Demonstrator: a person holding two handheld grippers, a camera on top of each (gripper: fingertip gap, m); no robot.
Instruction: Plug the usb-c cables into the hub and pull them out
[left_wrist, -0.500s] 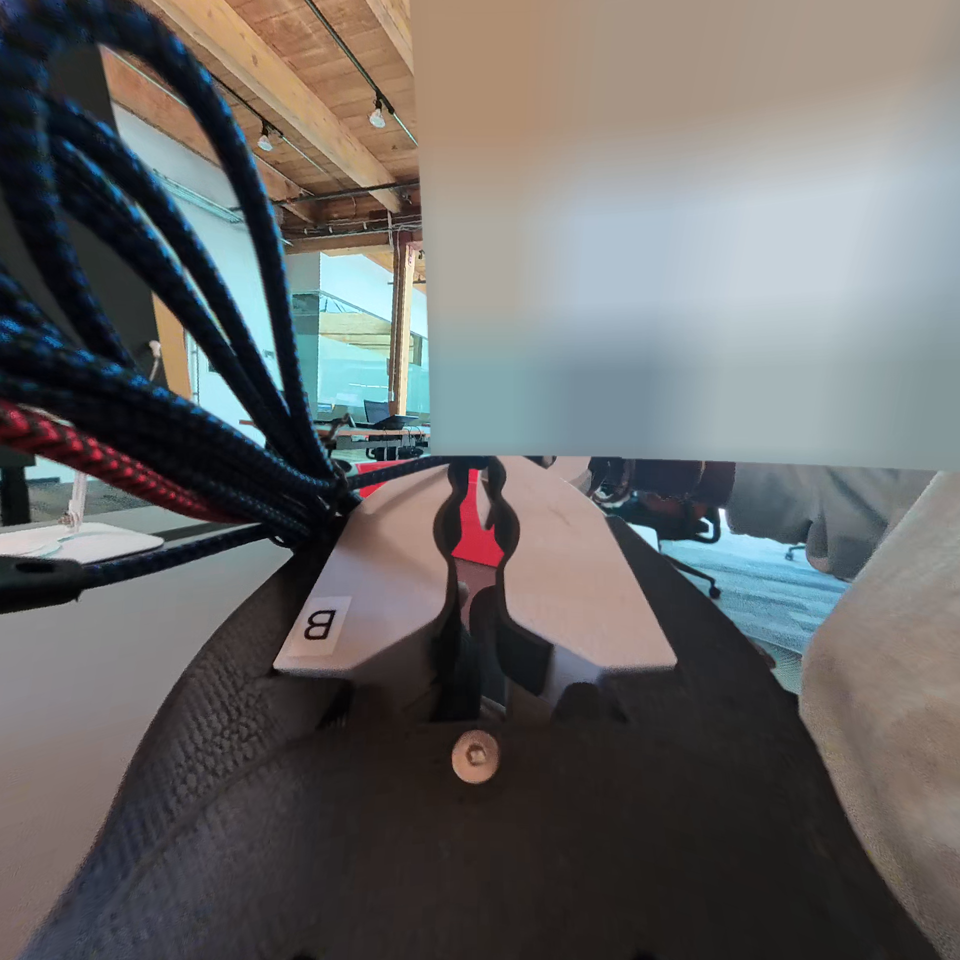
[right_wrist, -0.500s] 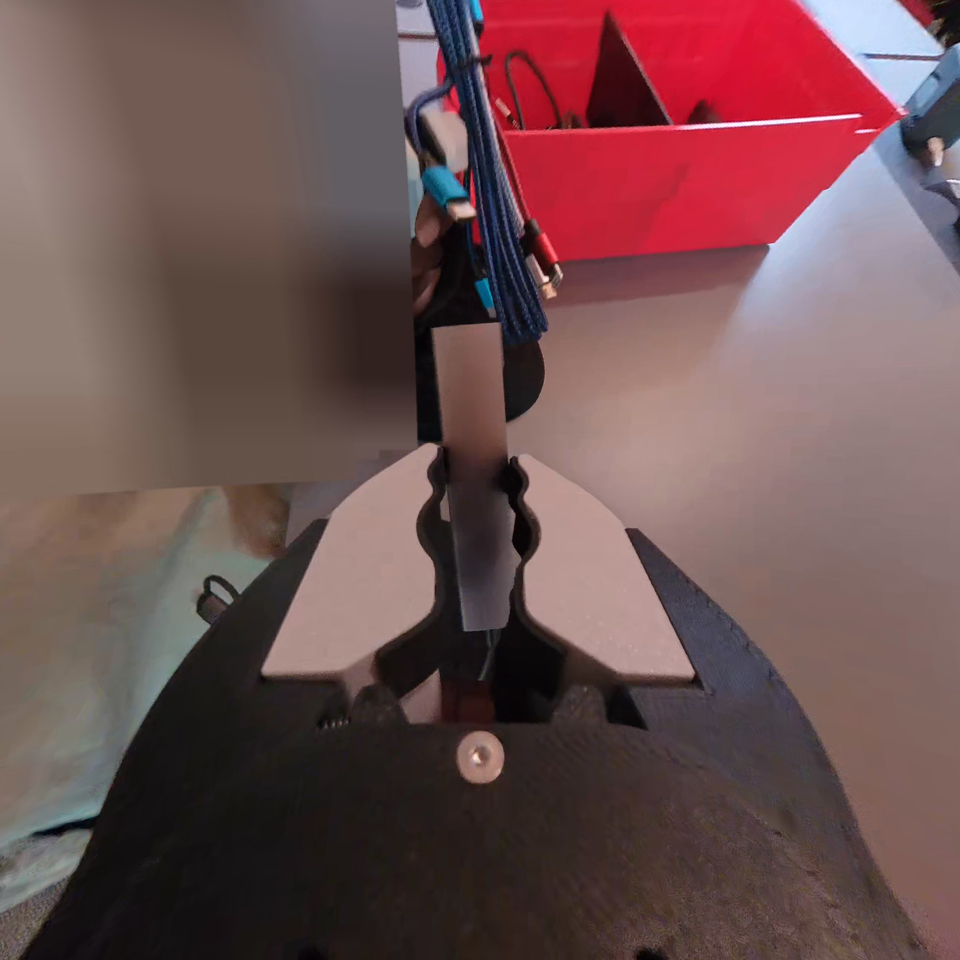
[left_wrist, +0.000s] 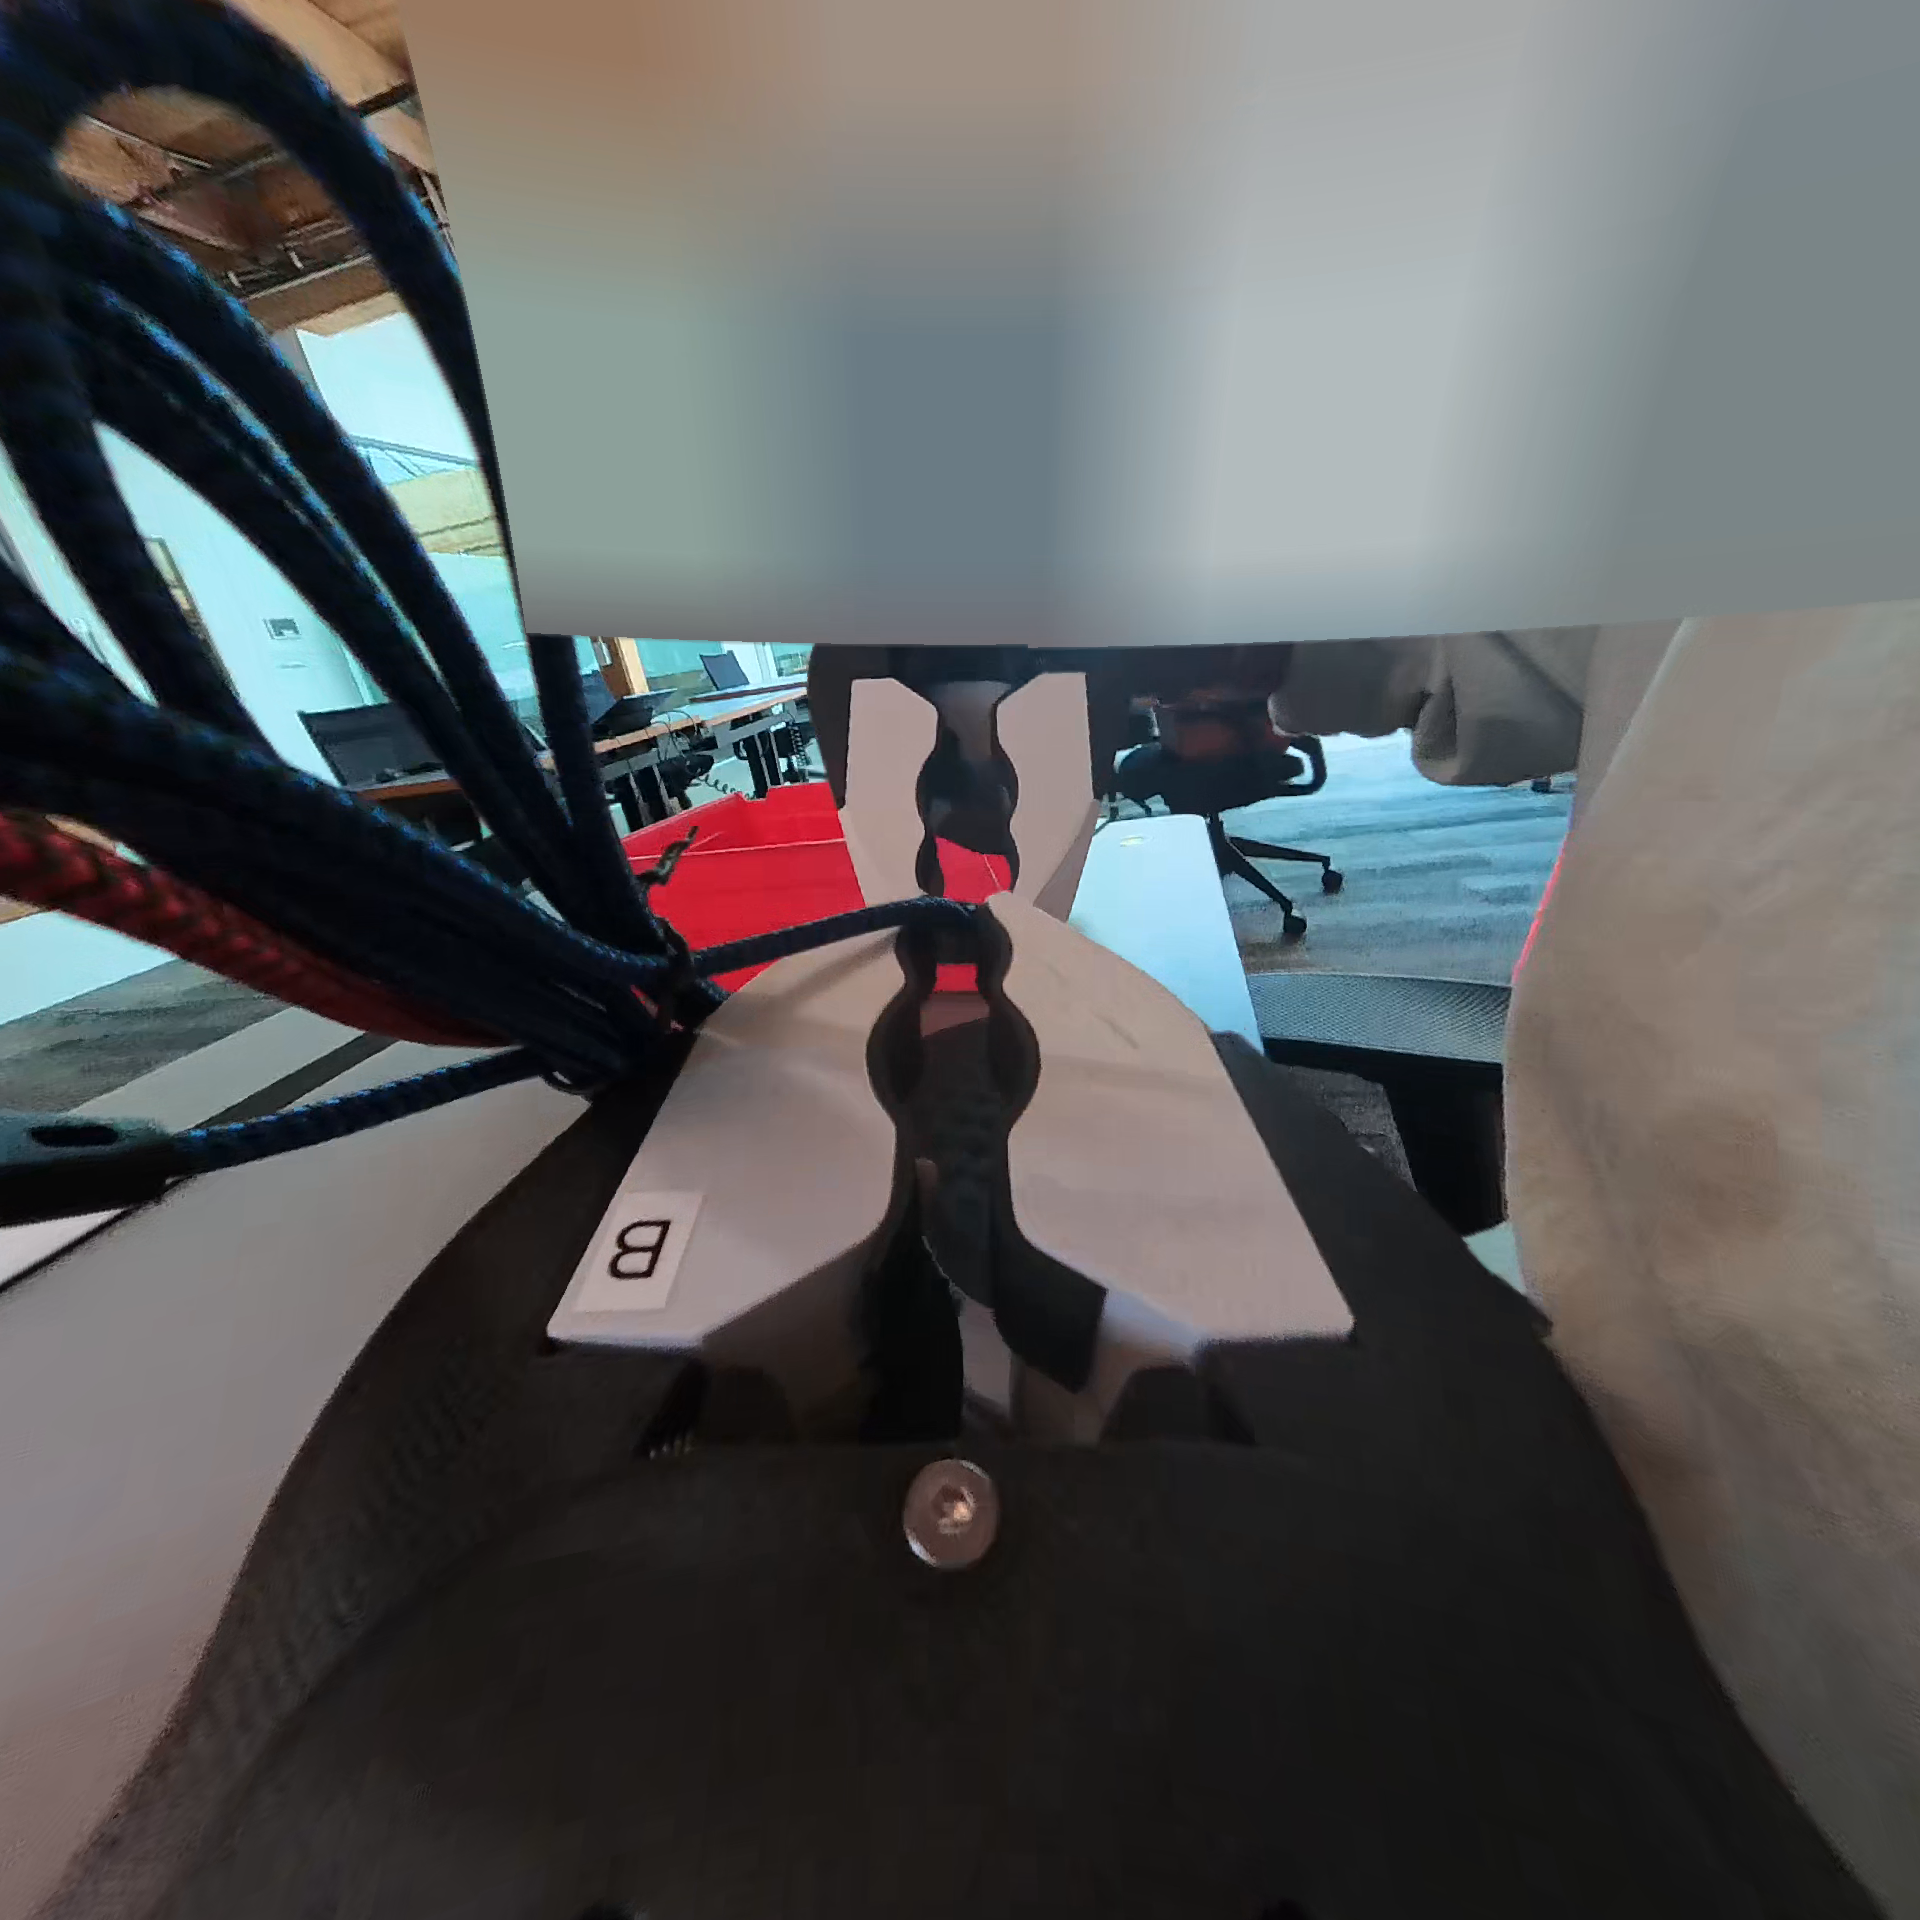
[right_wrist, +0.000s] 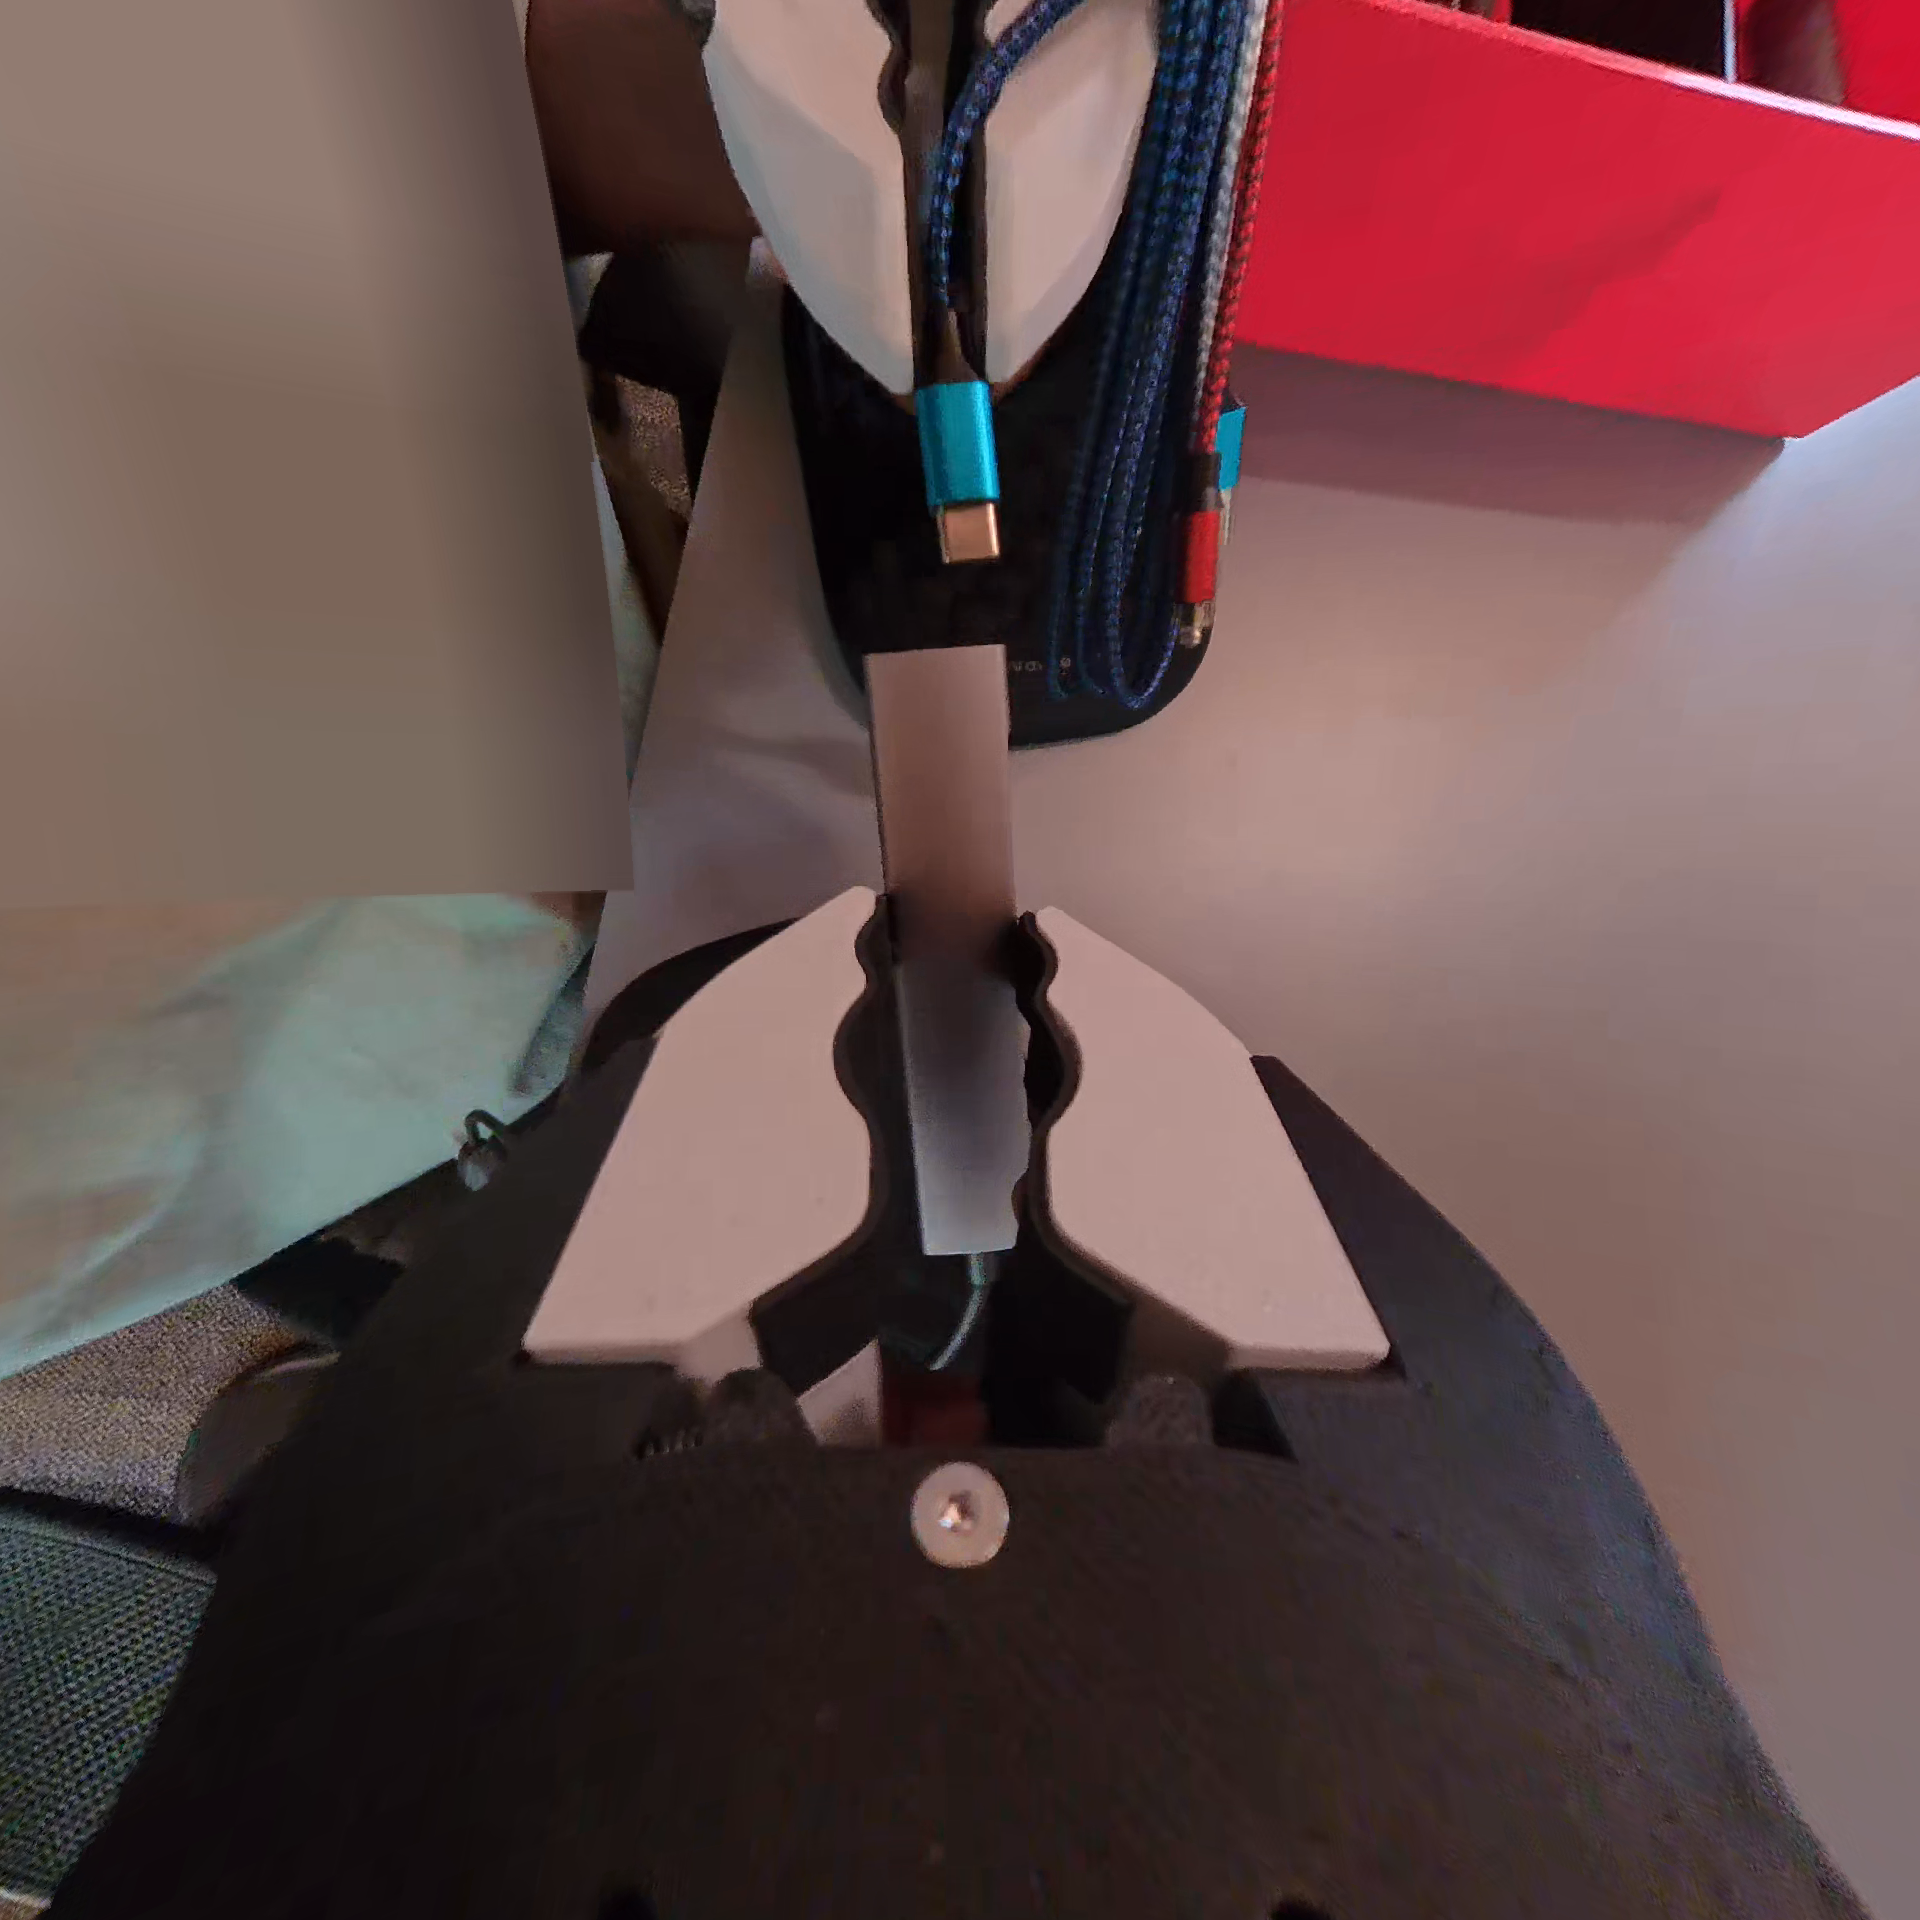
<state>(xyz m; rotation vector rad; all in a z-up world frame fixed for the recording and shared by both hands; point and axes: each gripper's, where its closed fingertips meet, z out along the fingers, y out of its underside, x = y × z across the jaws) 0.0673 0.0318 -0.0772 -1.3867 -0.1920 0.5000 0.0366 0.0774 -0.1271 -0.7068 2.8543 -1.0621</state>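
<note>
Right wrist view shows the right gripper (right_wrist: 951, 925) clenched on a slim grey hub (right_wrist: 943, 821), which it holds flat with the free end pointing forward, so that the port end faces the coming plug. Just beyond this free end hangs the left gripper (right_wrist: 940, 343), its white fingers closed on a blue braided usb-c cable (right_wrist: 961, 156) close behind the teal plug (right_wrist: 956, 457); the metal tip of the plug points at the hub and is near it, but not yet touching. I judge the cable is gripped so short because the plug must stay stiff for the insertion. To the right of the hub's far end, a bundle of spare cables (right_wrist: 1143, 416) in blue, red and white hangs loosely with their plugs down, and beyond them stands a red bin (right_wrist: 1507, 208) on the pale table (right_wrist: 1507, 831). In the left wrist view the left gripper (left_wrist: 951, 914) has the dark braided cable (left_wrist: 961, 1164) running between its fingers, the bundle (left_wrist: 260, 779) loops away on its left, and the right gripper (left_wrist: 966, 790) stands opposite. The plug seems roughly in line with the hub; the next move needs fine alignment.
</note>
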